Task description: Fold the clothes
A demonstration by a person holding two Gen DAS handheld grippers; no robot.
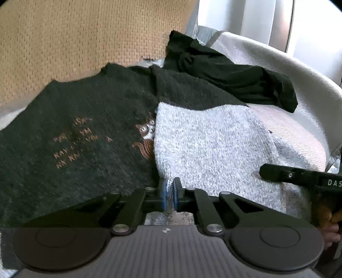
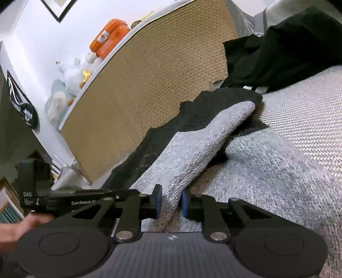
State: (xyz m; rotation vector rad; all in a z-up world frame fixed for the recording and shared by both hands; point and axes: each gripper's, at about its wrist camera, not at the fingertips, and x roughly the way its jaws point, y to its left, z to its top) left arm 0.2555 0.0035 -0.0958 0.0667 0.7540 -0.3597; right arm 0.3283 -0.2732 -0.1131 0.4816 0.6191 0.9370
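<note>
dark green and grey knit sweater (image 1: 89, 119) lies spread on the bed, its grey sleeve (image 2: 192, 154) folded across; crumpled black garment (image 1: 230, 74) beyond it.

Daylight is falling through a curtained window (image 1: 267, 19) onto a pale woven sofa (image 1: 277, 64), while a tan woven panel (image 2: 149, 70) is standing behind; an orange case (image 2: 109, 36) is sitting against the white wall (image 2: 42, 38).
</note>
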